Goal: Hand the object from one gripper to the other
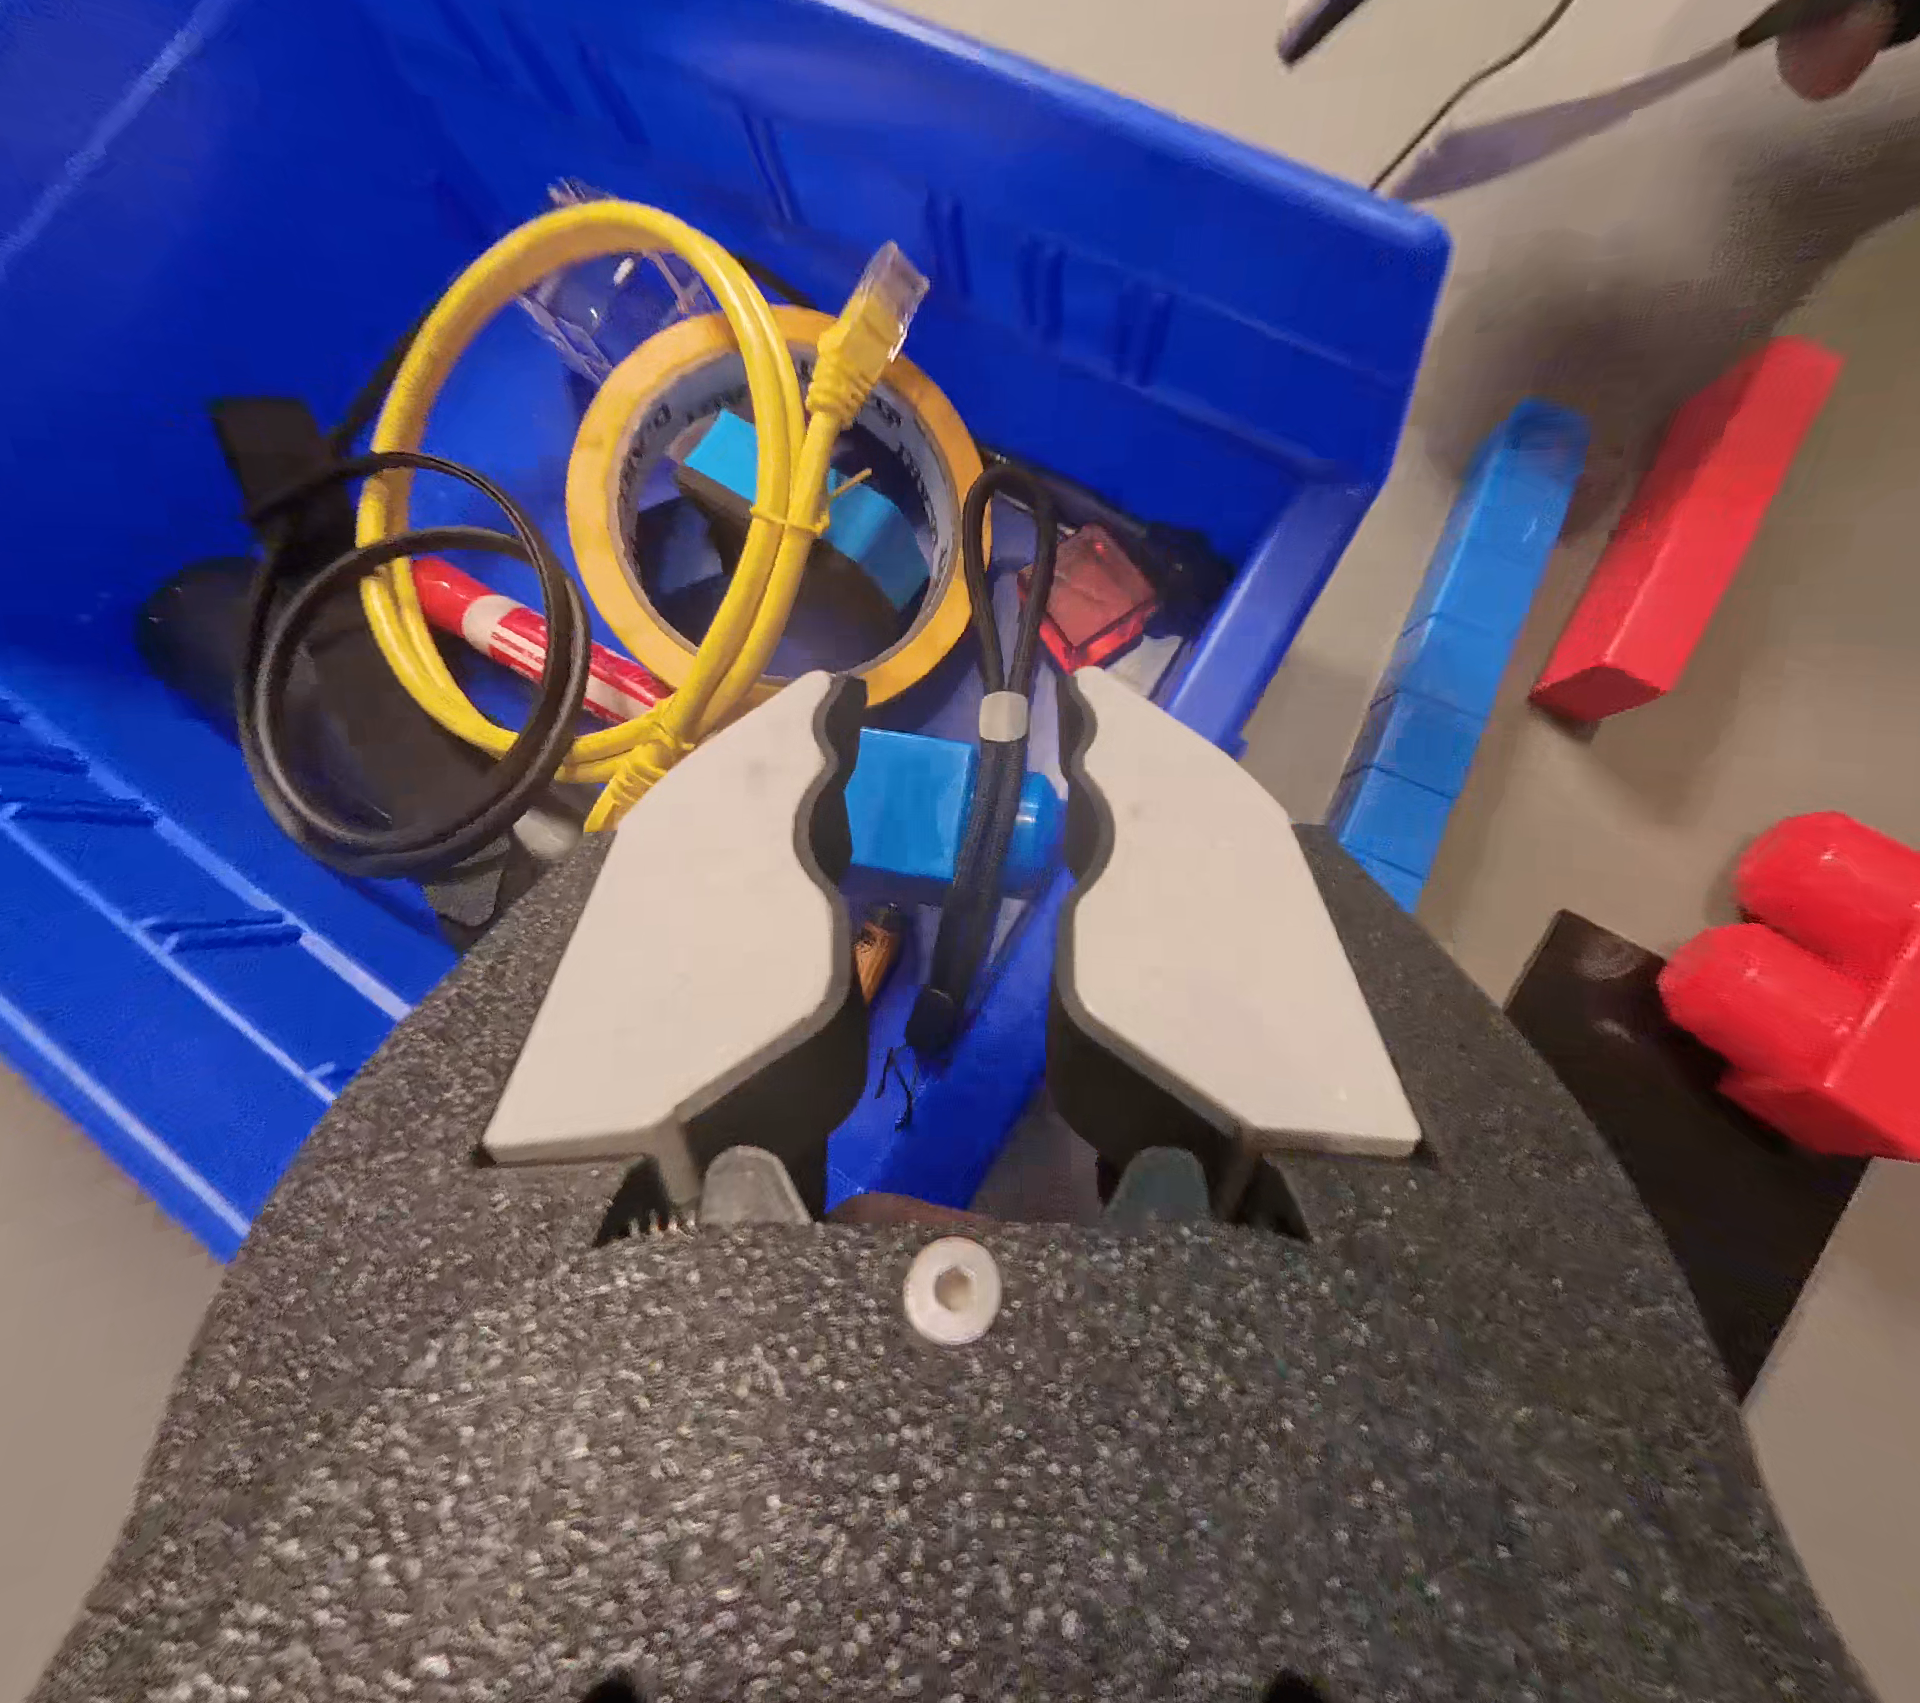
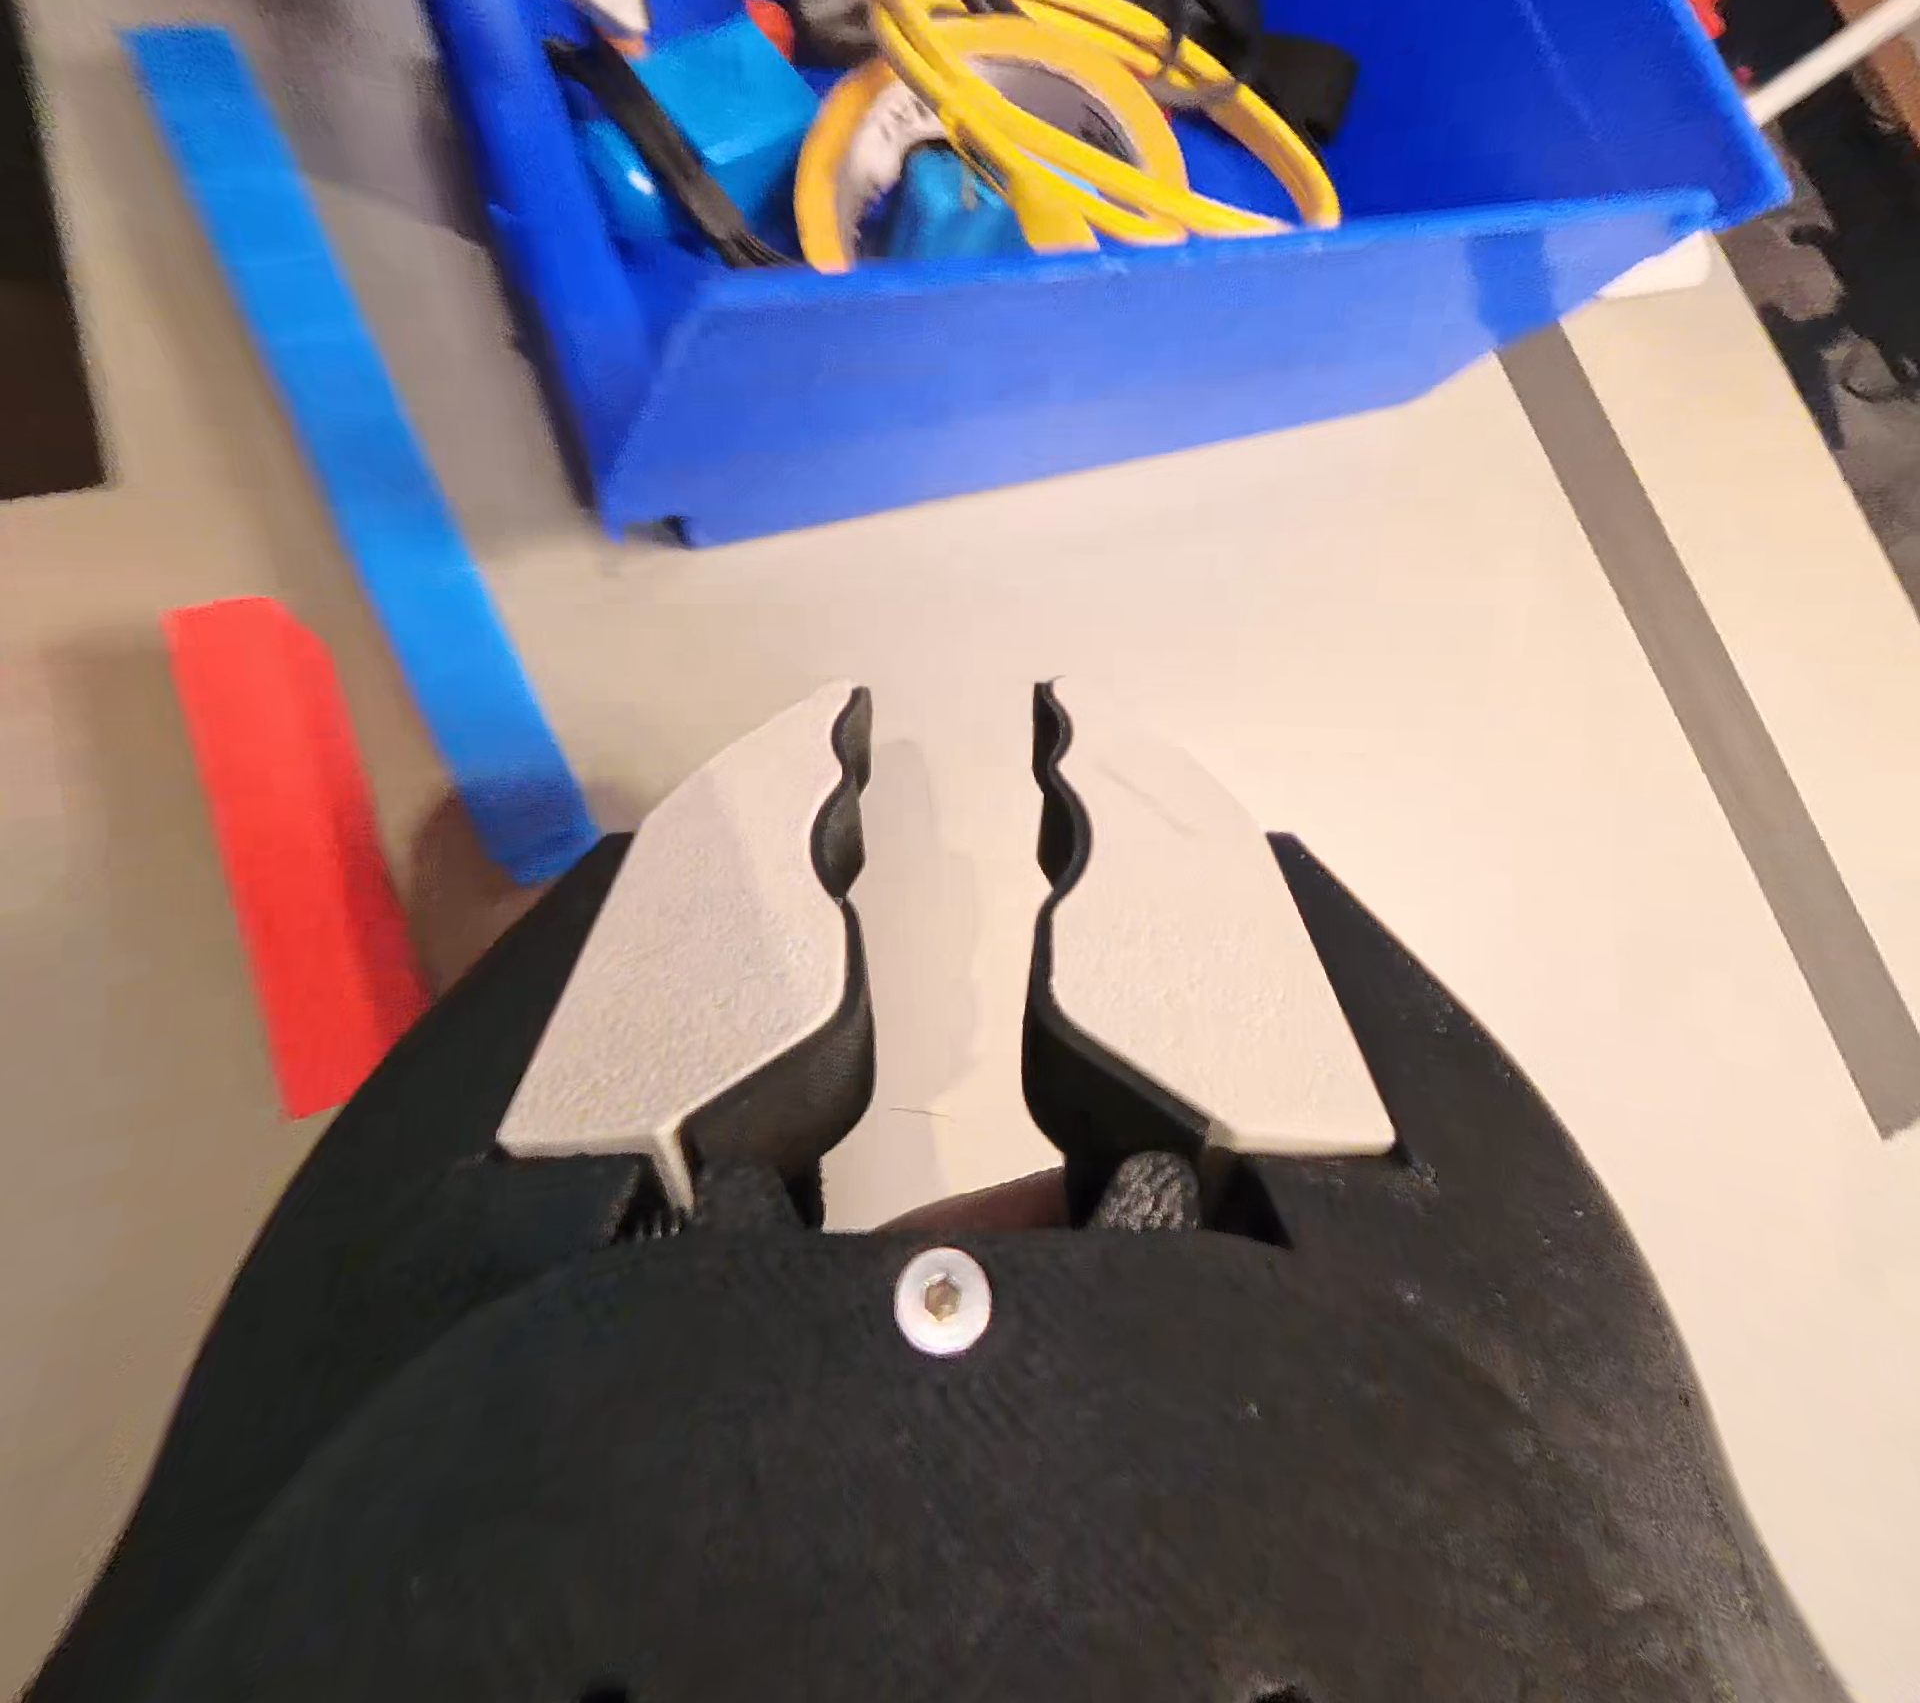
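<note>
Over the blue plastic bin [image 1: 1039, 282], left tongs [image 1: 961, 718] gape around a light, rigid blue block [image 1: 909, 812], best pinched across flat sides; right tongs [image 2: 951, 703] hang parted, empty.

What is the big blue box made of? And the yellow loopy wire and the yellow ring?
The blue box looks like hard, shiny plastic: smooth moulded walls with ribs. The yellow wire seems rubbery plastic coating, glossy and bendy, with a clear plastic plug. The yellow ring looks like a roll of tape, probably on a card core, though that is hard to tell.
</note>
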`<state>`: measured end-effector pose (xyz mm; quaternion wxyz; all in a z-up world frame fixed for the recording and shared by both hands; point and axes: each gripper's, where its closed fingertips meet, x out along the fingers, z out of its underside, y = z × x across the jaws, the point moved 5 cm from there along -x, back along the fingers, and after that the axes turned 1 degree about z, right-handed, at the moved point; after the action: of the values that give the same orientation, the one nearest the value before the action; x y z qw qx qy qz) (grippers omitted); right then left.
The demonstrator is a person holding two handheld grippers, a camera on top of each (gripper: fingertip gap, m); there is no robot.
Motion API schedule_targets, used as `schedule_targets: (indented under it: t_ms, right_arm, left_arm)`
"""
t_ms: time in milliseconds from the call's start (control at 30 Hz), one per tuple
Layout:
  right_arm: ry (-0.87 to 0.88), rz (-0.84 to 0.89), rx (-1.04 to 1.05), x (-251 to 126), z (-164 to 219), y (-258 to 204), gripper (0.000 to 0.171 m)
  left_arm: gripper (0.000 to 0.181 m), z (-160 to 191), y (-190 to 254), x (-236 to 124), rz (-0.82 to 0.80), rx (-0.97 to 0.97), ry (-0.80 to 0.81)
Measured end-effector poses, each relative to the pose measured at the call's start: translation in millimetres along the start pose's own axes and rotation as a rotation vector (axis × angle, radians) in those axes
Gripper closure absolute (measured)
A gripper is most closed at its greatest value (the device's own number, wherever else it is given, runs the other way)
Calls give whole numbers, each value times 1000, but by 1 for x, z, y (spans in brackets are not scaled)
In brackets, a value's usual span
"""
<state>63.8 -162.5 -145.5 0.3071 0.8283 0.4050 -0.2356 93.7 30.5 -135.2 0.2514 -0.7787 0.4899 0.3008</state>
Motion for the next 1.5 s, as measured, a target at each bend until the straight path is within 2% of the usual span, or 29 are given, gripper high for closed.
schedule_targets:
  t_ms: [133, 300, 433, 533, 800, 967, 1067, 1233, 1333, 1500]
  right_arm:
    - [-31, 73, -11, 7, 20, 9, 141]
    - [-20, 112, 4, 4, 32, 13, 141]
    - [-28, 139, -2, 3, 41, 13, 141]
    - [-31, 150, 0, 3, 45, 11, 141]
    - [-13, 188, -9, -8, 50, 6, 141]
    - [-4, 198, -9, -12, 55, 2, 141]
    - [5, 180, -2, -11, 56, -3, 141]
    - [2, 172, -32, -11, 58, -11, 142]
    - [10, 194, -55, -14, 57, -11, 142]
    - [23, 243, -72, -19, 57, -4, 142]
  left_arm:
    - [142, -2, -5, 17, 44, -17, -92]
    - [141, -9, -9, 24, 27, -57, -131]
    - [132, -12, -9, 32, -2, -117, -179]
    - [128, -20, -5, 35, 24, -209, -157]
    - [135, -22, -10, 43, 39, -457, -121]
    - [133, -16, -14, 39, -32, -557, -117]
    - [120, -15, -25, 47, -121, -559, -152]
    - [129, -19, -36, 58, -157, -540, -179]
    - [156, -17, -40, 64, -179, -465, -201]
    - [157, -24, -33, 58, -171, -350, -150]
